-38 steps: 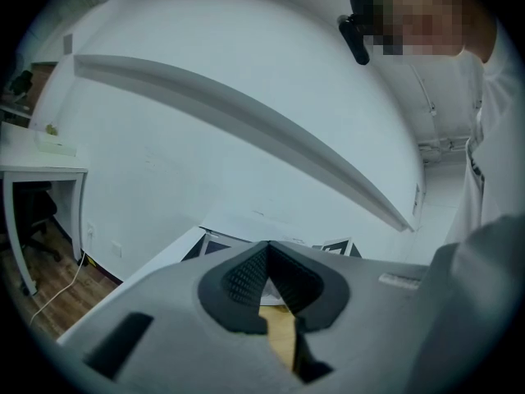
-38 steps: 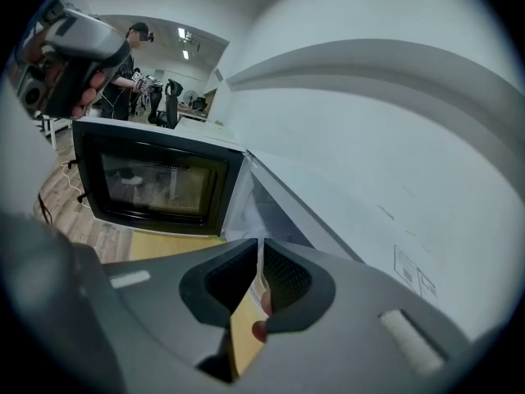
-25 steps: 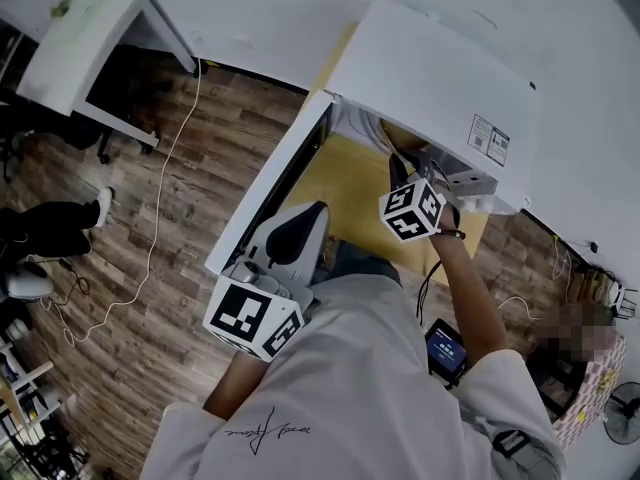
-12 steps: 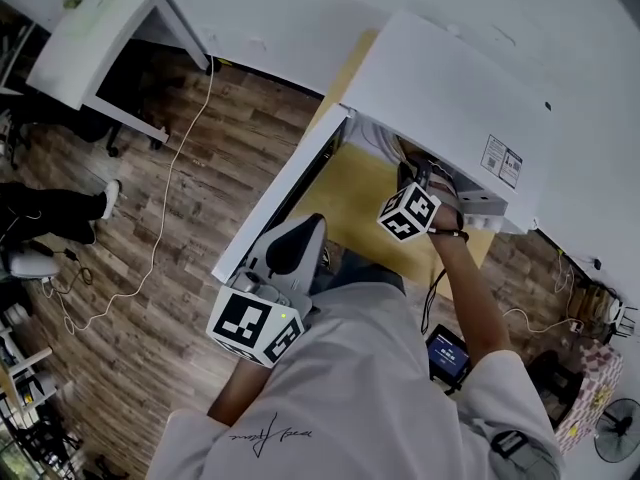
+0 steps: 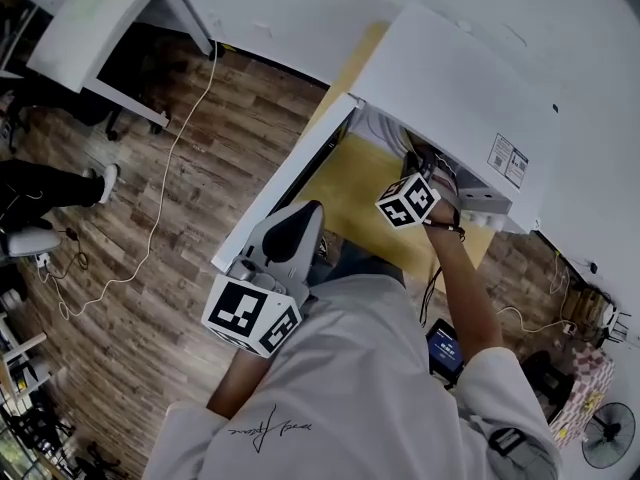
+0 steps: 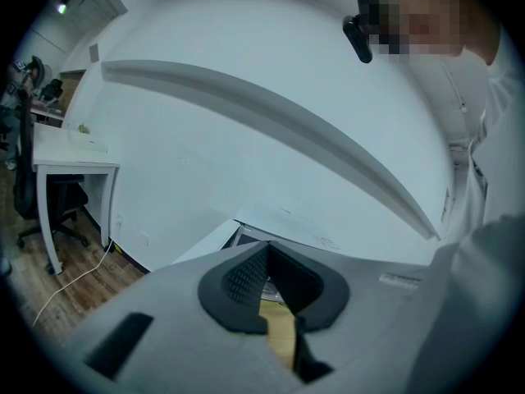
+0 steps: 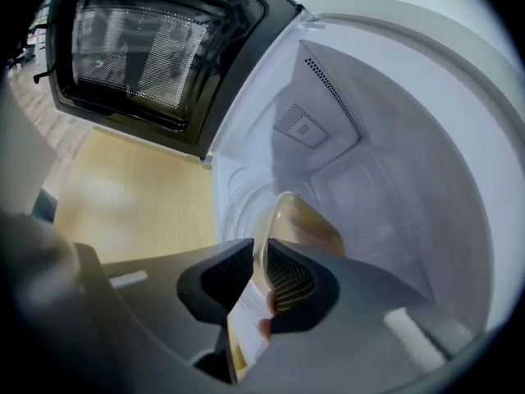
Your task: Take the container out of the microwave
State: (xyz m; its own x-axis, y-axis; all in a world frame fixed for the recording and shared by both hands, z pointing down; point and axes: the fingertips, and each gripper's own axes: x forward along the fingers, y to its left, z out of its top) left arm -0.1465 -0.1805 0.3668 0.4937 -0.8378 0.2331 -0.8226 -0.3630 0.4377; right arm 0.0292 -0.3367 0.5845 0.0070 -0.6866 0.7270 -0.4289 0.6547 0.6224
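The white microwave (image 5: pixel 450 88) stands on a yellow table (image 5: pixel 345 193) with its door (image 5: pixel 285 183) swung open. My right gripper (image 5: pixel 420 173) reaches into the cavity (image 7: pixel 369 162). A translucent amber container (image 7: pixel 303 220) sits on the cavity floor, and its thin rim is between the jaws of the right gripper (image 7: pixel 264 261), which are closing on it with the pads against the rim. My left gripper (image 5: pixel 300 218) hangs in front of the door's edge, away from the container. In its own view the left gripper (image 6: pixel 267 257) is shut with nothing in it.
The door's dark mesh window (image 7: pixel 131 48) stands to the left of the cavity. A white desk (image 5: pixel 100 18) is at the far left over a wood floor with a trailing cable (image 5: pixel 160 198). A person's shoes (image 5: pixel 30 238) are at the left edge.
My right gripper has sunk a little at the mouth of the cavity. The left gripper has drifted slightly beside the door.
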